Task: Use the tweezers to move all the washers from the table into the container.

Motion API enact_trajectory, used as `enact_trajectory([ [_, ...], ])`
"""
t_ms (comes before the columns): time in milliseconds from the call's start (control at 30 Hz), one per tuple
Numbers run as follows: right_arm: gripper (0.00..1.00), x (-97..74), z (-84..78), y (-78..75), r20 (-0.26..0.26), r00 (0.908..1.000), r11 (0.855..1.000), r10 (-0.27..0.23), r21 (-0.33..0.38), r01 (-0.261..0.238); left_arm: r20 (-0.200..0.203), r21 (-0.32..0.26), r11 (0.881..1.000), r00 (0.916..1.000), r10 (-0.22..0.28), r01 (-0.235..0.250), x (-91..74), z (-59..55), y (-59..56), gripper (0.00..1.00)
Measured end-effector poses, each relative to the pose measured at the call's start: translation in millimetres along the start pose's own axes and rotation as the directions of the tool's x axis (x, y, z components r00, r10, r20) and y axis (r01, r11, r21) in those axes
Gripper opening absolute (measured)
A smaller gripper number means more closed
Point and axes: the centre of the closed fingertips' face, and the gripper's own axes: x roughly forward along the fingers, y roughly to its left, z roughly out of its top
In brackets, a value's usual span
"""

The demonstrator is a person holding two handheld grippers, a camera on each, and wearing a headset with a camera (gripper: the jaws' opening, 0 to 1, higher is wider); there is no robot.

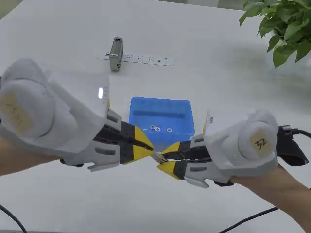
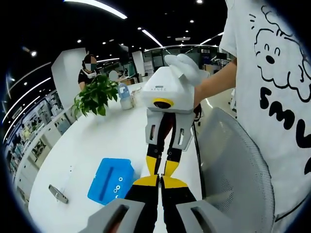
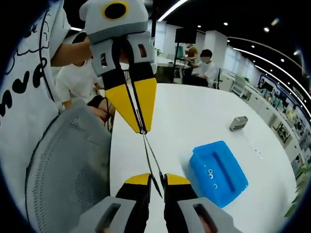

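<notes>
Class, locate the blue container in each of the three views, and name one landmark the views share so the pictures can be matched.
Head view: the blue container sits at the centre.
Left gripper view: lower left.
Right gripper view: lower right.
Shared landmark: the grey adapter, above and left of the container in the head view, at the bottom left in the left gripper view, right of centre in the right gripper view.

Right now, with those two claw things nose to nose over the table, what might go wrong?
The thin tweezers bridge both grippers: the left gripper is shut on one end, and the other end lies between the jaws of the right gripper. If one lets go early, they could drop to the table. The blue container with three washers sits just behind the tips; a careless swing might knock it.
</notes>
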Motion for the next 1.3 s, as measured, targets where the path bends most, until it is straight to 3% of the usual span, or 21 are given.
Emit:
enact_trajectory([
  [167,0.04,15.8,-20.8,1.3,-0.06,0.9982,0.999,0.0,-0.038,-0.002,-0.034,-0.028,0.999,0.9992,-0.022,0.021,16.5,-33.2,0.6,0.0],
  [333,0.03,27.9,-41.8,5.7,-0.134,0.9907,0.996,0.022,-0.083,-0.033,-0.04,-0.075,0.997,0.9984,-0.039,0.036,32.2,-64.4,-0.6,0.0],
  [600,0.03,41.7,-63.3,4.6,-0.2,0.9798,0.989,0.015,-0.144,-0.044,-0.068,-0.139,0.988,0.9943,-0.082,0.072,54.5,-97.5,-1.2,0.0],
  [1033,0.06,56.3,-86.8,1.6,-0.232,0.9727,0.983,-0.017,-0.179,-0.025,-0.097,-0.16,0.983,0.989,-0.112,0.095,77.8,-119.2,-5.7,0.0],
  [1200,0.07,61.1,-95.1,5.7,-0.252,0.9675,0.988,-0.016,-0.151,-0.023,-0.136,-0.134,0.986,0.9832,-0.121,0.103,85.2,-128.9,-10.6,0.0],
  [1300,0.07,59.2,-93.9,4.2,-0.237,0.9713,0.992,-0.022,-0.125,-0.008,-0.156,-0.121,0.988,0.9813,-0.113,0.094,88.3,-134.6,-8.2,0.0],
])
